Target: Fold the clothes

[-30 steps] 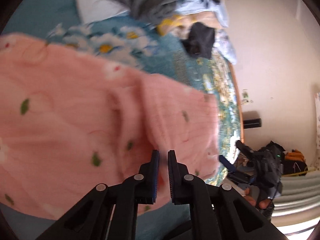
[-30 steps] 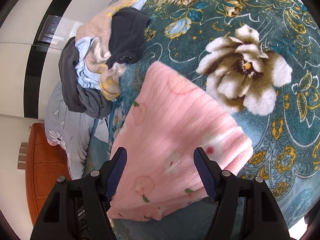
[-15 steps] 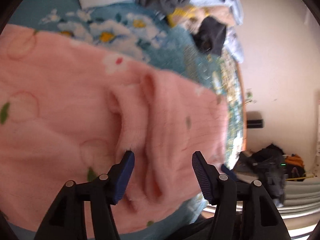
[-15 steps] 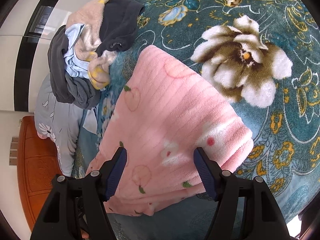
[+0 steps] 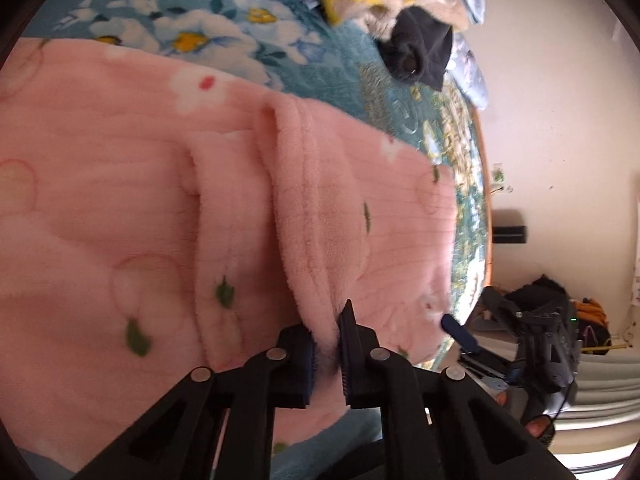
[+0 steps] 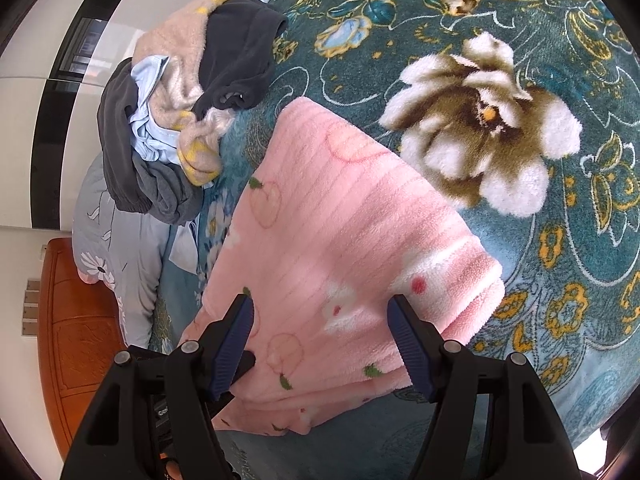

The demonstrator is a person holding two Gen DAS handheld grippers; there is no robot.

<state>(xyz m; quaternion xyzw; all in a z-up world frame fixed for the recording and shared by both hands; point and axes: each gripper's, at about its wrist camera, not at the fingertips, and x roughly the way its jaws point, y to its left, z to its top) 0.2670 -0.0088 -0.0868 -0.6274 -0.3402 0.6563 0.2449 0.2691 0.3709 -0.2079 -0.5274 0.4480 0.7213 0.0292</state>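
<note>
A pink fleece garment (image 5: 120,208) with a fruit and flower print lies folded on the teal floral bedspread (image 6: 500,20). It also shows in the right wrist view (image 6: 340,240). My left gripper (image 5: 326,344) is shut on a raised fold of the pink fleece near its front edge. My right gripper (image 6: 322,332) is open and empty, hovering just above the garment's near part. The right gripper also shows at the lower right of the left wrist view (image 5: 460,332).
A pile of unfolded clothes (image 6: 192,112), dark grey, light blue, beige and black, lies at the far side of the bed; it also shows in the left wrist view (image 5: 416,40). A wooden headboard (image 6: 76,332) is at the left. A wall and floor clutter (image 5: 560,312) lie beyond the bed edge.
My left gripper was shut, opened wide over the fleece ridge half a second ago, and has now closed on that fold. My right gripper stayed open, barely moving.
</note>
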